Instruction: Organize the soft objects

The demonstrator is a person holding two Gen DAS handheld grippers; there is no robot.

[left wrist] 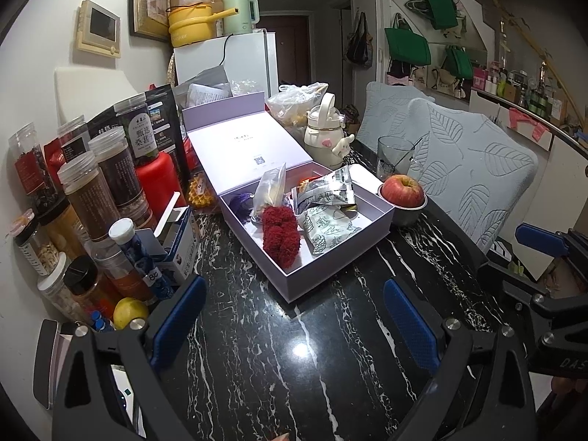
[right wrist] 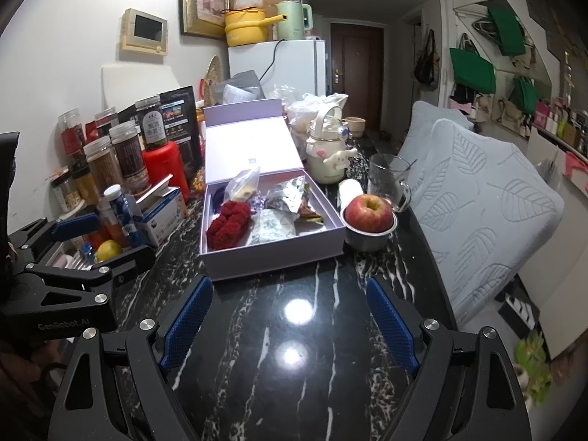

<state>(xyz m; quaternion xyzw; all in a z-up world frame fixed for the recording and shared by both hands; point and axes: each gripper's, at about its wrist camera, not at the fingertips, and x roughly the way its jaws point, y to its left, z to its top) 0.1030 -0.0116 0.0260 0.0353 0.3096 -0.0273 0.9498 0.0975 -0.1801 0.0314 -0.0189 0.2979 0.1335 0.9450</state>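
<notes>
An open lavender box (left wrist: 332, 270) (right wrist: 272, 255) sits on the black marble table (left wrist: 330, 349) (right wrist: 294, 349). Inside lie a red fluffy scrunchie (left wrist: 281, 235) (right wrist: 228, 228), a patterned soft pouch (left wrist: 327, 229) (right wrist: 273, 228), a silver snack bag (left wrist: 325, 191) (right wrist: 290, 193), a clear zip bag (left wrist: 270, 187) (right wrist: 242, 183) and a purple item (left wrist: 240, 200). My left gripper (left wrist: 294, 316) is open and empty, above bare table in front of the box; it also shows in the right wrist view (right wrist: 106, 237). My right gripper (right wrist: 290, 319) is open and empty, just in front of the box.
A red apple (left wrist: 402, 191) (right wrist: 369, 213) sits in a metal bowl right of the box. A glass mug (right wrist: 389, 183) and cream bottle (right wrist: 329, 154) stand behind. Jars (left wrist: 95, 191), a tissue box (right wrist: 161, 213) and a lemon (left wrist: 128, 312) crowd the left. Leaf-patterned cushions (right wrist: 485, 213) line the right.
</notes>
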